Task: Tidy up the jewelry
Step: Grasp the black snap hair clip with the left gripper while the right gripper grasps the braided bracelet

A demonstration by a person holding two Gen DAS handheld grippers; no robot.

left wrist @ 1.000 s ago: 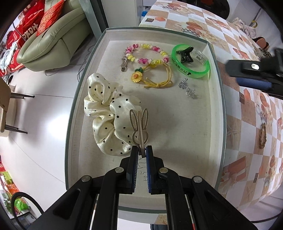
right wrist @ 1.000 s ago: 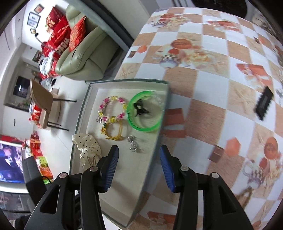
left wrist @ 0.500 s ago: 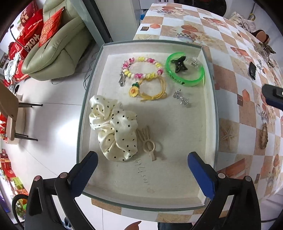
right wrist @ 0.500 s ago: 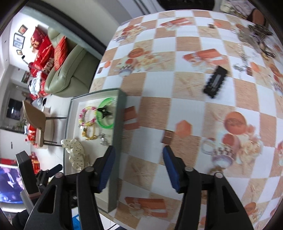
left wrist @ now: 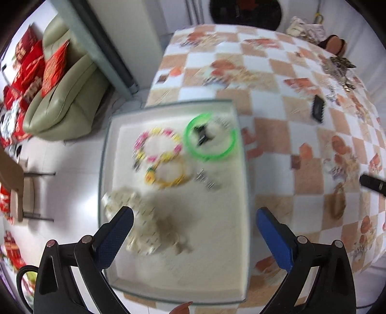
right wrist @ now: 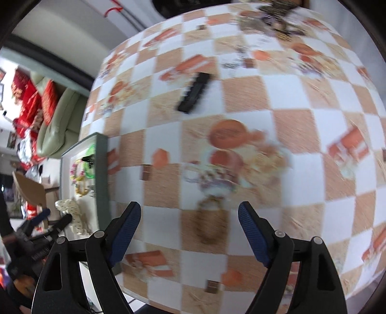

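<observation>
Checkered orange-and-white tablecloth covers the table, with a pale green leather sofa beyond the shallow grey-rimmed tray. Both the left gripper and right gripper gape wide, holding nothing.

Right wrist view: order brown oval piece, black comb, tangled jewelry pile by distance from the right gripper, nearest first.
1. Brown oval piece: on the tablecloth just ahead of the right gripper, between its open fingers.
2. Black comb: mid-table, ahead and slightly left.
3. Tangled jewelry pile: blurred, at the table's far edge, ahead and right.

Green bangle, bead bracelet, dotted scrunchie flat in tray, blurred.
</observation>
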